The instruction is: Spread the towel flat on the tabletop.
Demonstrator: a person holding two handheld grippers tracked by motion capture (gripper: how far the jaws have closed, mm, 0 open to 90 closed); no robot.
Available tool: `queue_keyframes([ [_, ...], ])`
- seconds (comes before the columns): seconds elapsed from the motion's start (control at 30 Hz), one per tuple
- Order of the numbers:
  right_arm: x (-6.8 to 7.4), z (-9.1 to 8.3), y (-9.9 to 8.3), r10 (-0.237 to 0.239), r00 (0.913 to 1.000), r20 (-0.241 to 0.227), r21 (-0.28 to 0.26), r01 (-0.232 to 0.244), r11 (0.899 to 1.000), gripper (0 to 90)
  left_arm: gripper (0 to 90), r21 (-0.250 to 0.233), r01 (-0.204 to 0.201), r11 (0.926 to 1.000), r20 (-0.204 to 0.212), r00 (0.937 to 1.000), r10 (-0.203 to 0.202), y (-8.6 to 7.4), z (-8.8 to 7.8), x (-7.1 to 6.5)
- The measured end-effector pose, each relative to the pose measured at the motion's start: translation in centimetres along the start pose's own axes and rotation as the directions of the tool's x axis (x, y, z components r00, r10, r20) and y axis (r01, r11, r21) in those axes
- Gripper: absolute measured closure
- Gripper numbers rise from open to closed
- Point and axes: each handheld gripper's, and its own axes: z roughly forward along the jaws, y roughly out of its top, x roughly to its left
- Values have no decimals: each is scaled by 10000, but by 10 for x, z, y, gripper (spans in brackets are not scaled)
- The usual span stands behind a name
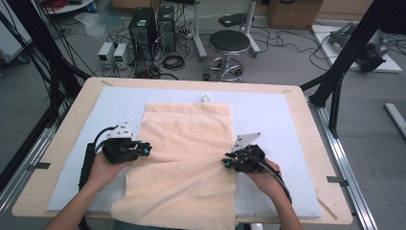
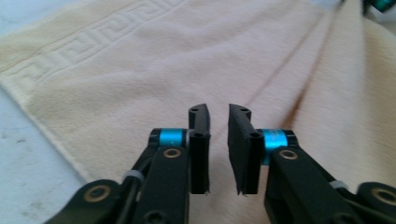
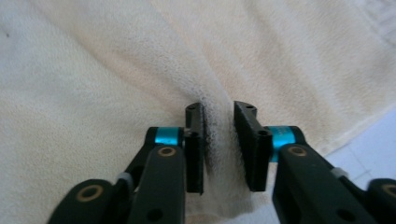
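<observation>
Behind your table lay a grey floor with a round black stool [image 1: 229, 43], two computer towers [image 1: 153, 26], small power units [image 1: 114, 52] and loose cables. Black frame struts [image 1: 352, 45] rose at the far right. Item one: wooden table [image 1: 306, 120], topped by a pale blue mat [image 1: 273, 110].

Item two: cream towel [image 1: 184, 148], spread down the middle of the mat, its patterned band [image 1: 186, 117] at the far edge, its near end hanging over the table's near edge.

Item three: your left gripper [image 1: 146, 149], at the towel's left edge. Its jaws stood a narrow gap apart above the cloth; the left gripper view showed the gap bare, nothing held.

Item four: your right gripper [image 1: 226, 162], at the towel's right edge. Its jaws stood a narrow gap apart, with a raised ridge of towel [image 3: 217, 135] between them; whether the pads pressed it, you could not tell.

Nothing lay on the towel between the two grippers.
</observation>
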Motion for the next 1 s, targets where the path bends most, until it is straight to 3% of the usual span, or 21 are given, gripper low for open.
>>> queue_keyframes([
  [0.1,5,-14,0,-9,10000,-9,-631,9,9980,683,700,64,-514,9987,247,9984,512,-5,-11,-13],
  [0.17,12,-23,-1,-178,9998,-94,-936,169,9955,667,683,-15,-572,9984,484,9972,572,-10,-18,-20],
  [0.4,49,-42,-8,-893,9959,-111,-1340,871,9871,617,617,-287,-989,9947,638,9929,1006,-29,-38,-50],
  [0.47,56,-43,-13,-1044,9940,-313,-1440,989,9846,618,616,-122,-1179,9930,787,9898,1185,-35,-39,-56],
  [0.6,63,-31,-20,-1157,9883,-997,-974,1060,9896,591,626,787,-1371,9874,1141,9852,1277,-46,-25,-58],
  [0.67,62,-21,-22,-1111,9849,-1330,-704,1024,9922,582,577,1134,-1410,9835,1387,9824,1249,-49,-16,-58],
  [0.77,62,-6,-25,-1147,9822,-1490,-289,1116,9933,609,528,1300,-1661,9775,1586,9767,1449,-56,-4,-62],
  [0.83,64,4,-27,-1172,9793,-1651,-141,1165,9931,727,581,1209,-1637,9791,1725,9748,1417,-57,-5,-62],
  [0.87,64,5,-28,-1134,9781,-1746,-225,1111,9936,774,682,1211,-1690,9782,2076,9679,1416,-57,-5,-62],
  [0.9,65,5,-28,-1063,9764,-1878,-204,1044,9943,800,795,1217,-1779,9765,2089,9664,1500,-57,-5,-65],
  [1.0,67,2,-26,-1415,9689,-2030,-105,1423,9898,845,854,1377,-1909,9719,1873,9686,1637,-55,-8,-72],
])
